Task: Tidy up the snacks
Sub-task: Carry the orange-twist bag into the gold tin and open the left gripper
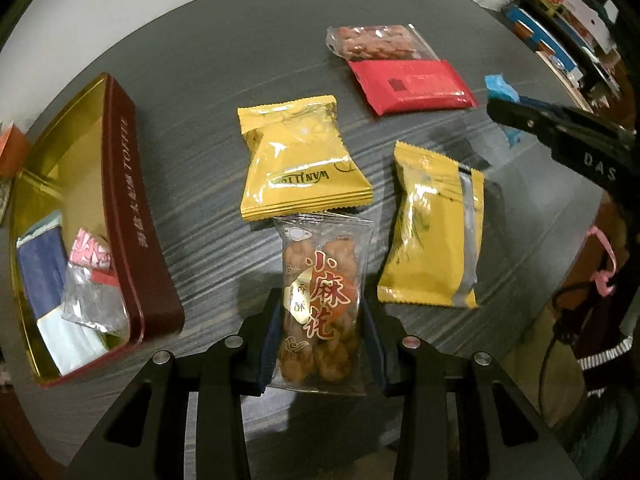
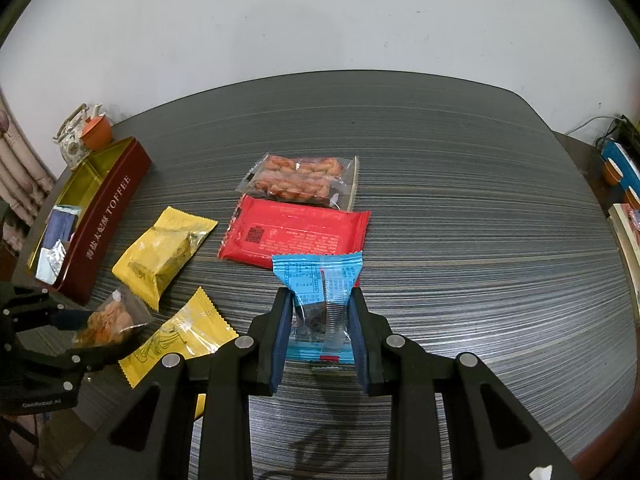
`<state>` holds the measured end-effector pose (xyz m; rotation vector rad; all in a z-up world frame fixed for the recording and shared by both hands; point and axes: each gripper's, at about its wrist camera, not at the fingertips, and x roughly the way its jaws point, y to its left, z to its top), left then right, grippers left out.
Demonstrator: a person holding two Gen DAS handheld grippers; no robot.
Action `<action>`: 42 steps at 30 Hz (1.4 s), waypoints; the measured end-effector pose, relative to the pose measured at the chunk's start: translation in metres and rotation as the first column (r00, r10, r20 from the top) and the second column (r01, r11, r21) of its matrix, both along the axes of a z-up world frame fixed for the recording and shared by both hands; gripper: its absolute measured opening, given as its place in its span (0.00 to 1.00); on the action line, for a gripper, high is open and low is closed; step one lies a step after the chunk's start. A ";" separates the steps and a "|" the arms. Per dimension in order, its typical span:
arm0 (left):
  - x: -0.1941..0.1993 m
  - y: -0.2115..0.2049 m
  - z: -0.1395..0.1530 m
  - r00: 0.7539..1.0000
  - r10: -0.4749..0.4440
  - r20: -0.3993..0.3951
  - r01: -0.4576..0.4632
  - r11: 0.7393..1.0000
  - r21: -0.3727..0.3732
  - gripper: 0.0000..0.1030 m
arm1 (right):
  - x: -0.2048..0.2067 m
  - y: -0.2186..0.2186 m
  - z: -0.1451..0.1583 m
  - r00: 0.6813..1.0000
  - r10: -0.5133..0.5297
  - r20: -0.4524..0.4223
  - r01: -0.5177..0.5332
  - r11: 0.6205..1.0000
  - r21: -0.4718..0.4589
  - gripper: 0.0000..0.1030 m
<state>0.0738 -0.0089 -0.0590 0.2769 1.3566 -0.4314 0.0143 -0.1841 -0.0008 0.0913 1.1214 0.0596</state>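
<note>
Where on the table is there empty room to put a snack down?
The table is bare right of the red packet and behind the clear twist packet. It is crowded between the toffee tin and the red packet, where yellow packets lie.

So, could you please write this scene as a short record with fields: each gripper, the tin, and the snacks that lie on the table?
left gripper: shut on clear twist-snack packet
right gripper: shut on blue packet
toffee tin: open, at the table's left side, some small packets inside
table: dark, striped
loose on table: two yellow packets, red packet, clear packet of brown snacks
red and clear packets: side by side, edges touching
</note>
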 end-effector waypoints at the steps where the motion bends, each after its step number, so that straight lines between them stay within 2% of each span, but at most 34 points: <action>1: -0.001 0.000 0.000 1.000 -0.007 -0.004 0.007 1.000 0.000 0.38 | 0.000 0.000 0.000 1.000 0.001 -0.001 -0.001 1.000 0.000 0.24; 7: -0.013 -0.001 -0.002 0.999 -0.043 -0.019 0.043 0.999 -0.004 0.38 | -0.001 0.002 0.000 1.000 0.003 -0.006 -0.003 1.000 0.007 0.24; 9: -0.015 0.001 -0.002 0.999 -0.037 -0.025 0.036 0.999 -0.018 0.38 | -0.002 0.004 0.002 1.000 0.011 0.000 -0.011 0.999 0.038 0.24; 12: -0.020 0.007 0.001 0.998 -0.052 -0.046 0.049 0.998 -0.049 0.38 | -0.003 0.011 0.004 1.000 0.029 0.010 -0.029 0.999 0.027 0.24; 15: -0.024 0.009 0.006 0.997 -0.068 -0.025 0.067 0.997 -0.029 0.38 | -0.004 0.013 0.002 0.999 0.036 0.002 -0.036 0.999 0.024 0.24; 22: -0.030 0.031 0.024 0.999 -0.042 0.016 0.042 0.998 -0.049 0.38 | -0.003 0.013 0.001 1.000 0.030 -0.003 -0.030 0.999 0.016 0.24; 27: -0.017 0.052 0.051 0.996 0.037 0.084 -0.031 0.996 -0.078 0.38 | -0.003 0.014 0.000 1.000 0.024 0.000 -0.024 1.000 0.007 0.24; 32: 0.001 0.094 0.070 0.973 0.171 0.153 -0.157 0.983 -0.097 0.38 | -0.005 0.012 0.005 0.999 0.008 0.036 -0.008 1.000 -0.002 0.24; 36: 0.015 0.139 0.080 0.933 0.292 0.208 -0.277 0.956 -0.098 0.38 | -0.005 0.010 0.007 0.999 -0.005 0.051 0.005 1.000 -0.007 0.24; 42: 0.033 0.201 0.076 0.884 0.401 0.241 -0.396 0.915 -0.072 0.38 | -0.005 0.010 0.007 0.998 -0.008 0.058 0.009 1.000 -0.024 0.24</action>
